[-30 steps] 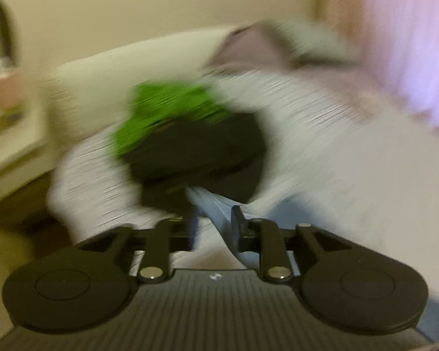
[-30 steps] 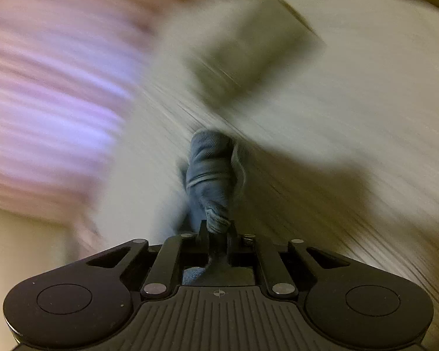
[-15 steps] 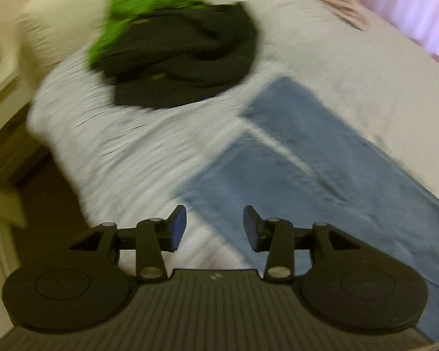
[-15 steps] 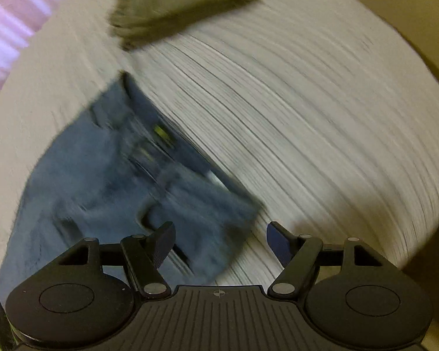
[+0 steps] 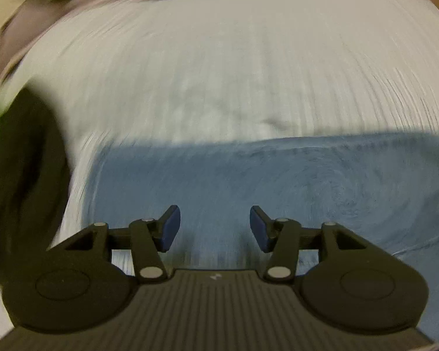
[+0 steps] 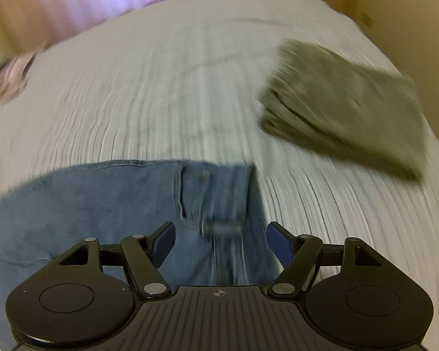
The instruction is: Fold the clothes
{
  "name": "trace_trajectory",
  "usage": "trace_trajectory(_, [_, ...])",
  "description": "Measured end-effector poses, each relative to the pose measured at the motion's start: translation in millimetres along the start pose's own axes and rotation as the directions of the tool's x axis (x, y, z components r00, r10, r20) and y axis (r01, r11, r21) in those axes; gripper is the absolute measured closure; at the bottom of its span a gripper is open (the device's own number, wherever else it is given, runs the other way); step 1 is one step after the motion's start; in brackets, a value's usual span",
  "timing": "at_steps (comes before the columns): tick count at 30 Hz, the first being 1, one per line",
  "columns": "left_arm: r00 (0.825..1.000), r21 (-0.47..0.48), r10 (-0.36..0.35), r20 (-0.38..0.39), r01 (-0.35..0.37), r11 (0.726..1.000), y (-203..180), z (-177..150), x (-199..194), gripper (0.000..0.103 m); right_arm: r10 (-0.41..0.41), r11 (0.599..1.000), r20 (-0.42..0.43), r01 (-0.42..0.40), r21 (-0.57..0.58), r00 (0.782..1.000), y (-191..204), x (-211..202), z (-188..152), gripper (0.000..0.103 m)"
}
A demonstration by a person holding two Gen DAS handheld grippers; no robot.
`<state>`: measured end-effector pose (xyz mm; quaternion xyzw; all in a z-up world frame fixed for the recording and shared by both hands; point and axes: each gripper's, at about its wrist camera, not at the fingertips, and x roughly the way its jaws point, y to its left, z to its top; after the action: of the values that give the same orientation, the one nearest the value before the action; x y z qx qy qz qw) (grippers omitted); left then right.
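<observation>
You have the pair of blue denim jeans (image 6: 108, 204) laid flat on the white ribbed bedspread (image 6: 161, 87), so you are at the start of a fold: the garment is spread out and neither gripper has hold of it.

Your right gripper (image 6: 221, 244) hangs over the waistband end, jaws well apart with nothing pressed between the pads; the waistband and its blurred label lie just beyond the fingertips, and the jeans' end edge runs close by the right-hand pad.

Your left gripper (image 5: 214, 228) hovers over the leg end of the same jeans (image 5: 278, 181), its jaws opening and empty, with blue cloth filling the view beyond and beneath them.

Judging from this, the next move calls for you to bring each gripper down onto an edge of the denim, close on a single layer or the whole thickness as you intend, and lift both ends evenly.

A folded olive-grey garment (image 6: 345, 108) lies well apart to the right; a heap of black cloth (image 5: 23, 175) sits at the left rim.
</observation>
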<state>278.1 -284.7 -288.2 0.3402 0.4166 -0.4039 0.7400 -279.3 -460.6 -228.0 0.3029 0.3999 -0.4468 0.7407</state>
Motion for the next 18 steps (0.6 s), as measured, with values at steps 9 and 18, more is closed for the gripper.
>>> trace_trajectory(9, [0.993, 0.422, -0.104, -0.059, 0.119, 0.899, -26.3, 47.5, 88.5, 0.049, 0.029, 0.931, -0.126, -0.072, -0.357, 0.992, 31.8, 125.9, 49.6, 0.031])
trace_trajectory(18, [0.984, 0.539, -0.114, -0.14, 0.172, 0.824, -19.0, 53.7, 141.5, 0.032, 0.121, 0.894, -0.258, -0.218, -0.392, 0.959, 19.2, 181.5, 63.5, 0.031])
